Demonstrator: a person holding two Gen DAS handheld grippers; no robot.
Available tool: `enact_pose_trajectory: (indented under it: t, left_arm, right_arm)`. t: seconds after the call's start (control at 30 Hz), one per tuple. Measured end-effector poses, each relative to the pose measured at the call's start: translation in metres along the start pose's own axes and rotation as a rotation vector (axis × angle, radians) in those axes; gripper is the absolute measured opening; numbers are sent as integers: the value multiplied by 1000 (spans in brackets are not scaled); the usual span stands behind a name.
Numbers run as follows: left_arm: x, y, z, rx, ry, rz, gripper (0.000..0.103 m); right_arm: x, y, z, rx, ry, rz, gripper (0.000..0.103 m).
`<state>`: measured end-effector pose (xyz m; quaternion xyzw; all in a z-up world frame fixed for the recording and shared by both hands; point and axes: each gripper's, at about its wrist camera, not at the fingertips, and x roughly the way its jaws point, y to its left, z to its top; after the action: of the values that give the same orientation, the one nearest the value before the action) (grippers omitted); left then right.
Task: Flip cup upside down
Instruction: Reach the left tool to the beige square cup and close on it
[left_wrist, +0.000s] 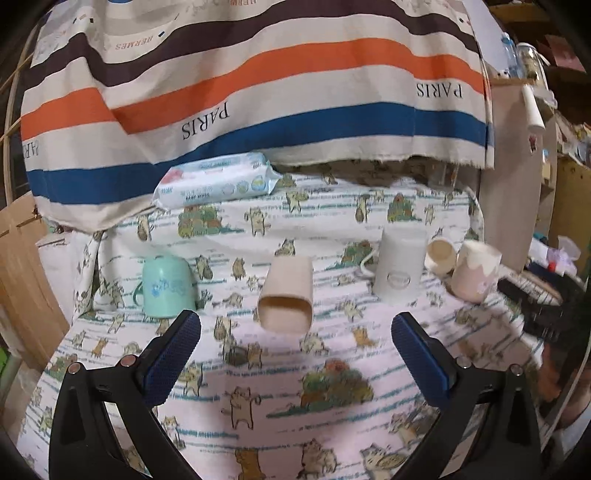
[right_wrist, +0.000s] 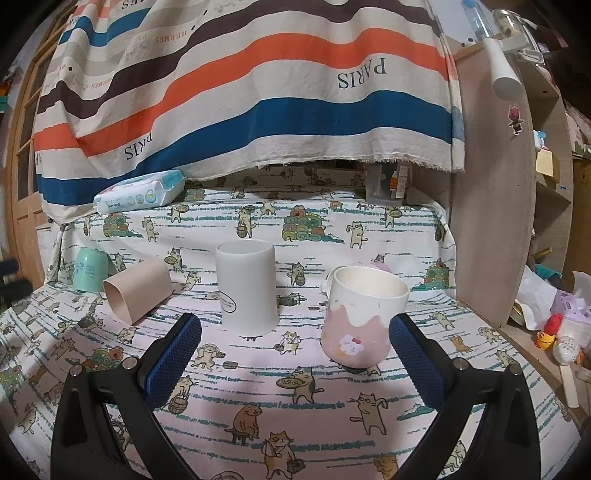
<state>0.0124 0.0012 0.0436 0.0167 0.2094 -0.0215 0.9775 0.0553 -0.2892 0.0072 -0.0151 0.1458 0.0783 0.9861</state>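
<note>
Cat-print tablecloth (right_wrist: 258, 391), four cups, one tipped (right_wrist: 137, 294)

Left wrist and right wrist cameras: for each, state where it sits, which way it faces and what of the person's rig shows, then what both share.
Left wrist: on the left gripper, facing forward at the tipped beige cup; its open blue-padded fingers show.
Right wrist: on the right gripper, facing the pink mug; open fingers show.
Shared: white cup, green cup, wipes pack.

a lived-in home; cat-print tablecloth (right_wrist: 295, 387), baby wipes (right_wrist: 140, 194), cluttered shelves (right_wrist: 554, 177)
</note>
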Motion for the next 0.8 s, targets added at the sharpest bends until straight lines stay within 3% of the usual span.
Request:
enact_pose_trajectory:
  t: [0.1,0.2,0.3,0.43,0.8]
  left_arm:
    - [13,-1,21,6,55,15,103]
    - [34,-1,35,5,134,50,103]
    - [55,-3,43,-2,178,46,103]
    - [81,1,44,-53,239,45,103]
    - [152,17,52,-97,417,93,100]
  right_arm:
    - [0,0,2,24,15,-18,102]
    - [1,-4,20,62,98,35,102]
    - [-5,-7,46,74,64,36,102]
    - [-2,0,60,16,21,-24,102]
    - [12,8,26,-10,15,-30,102]
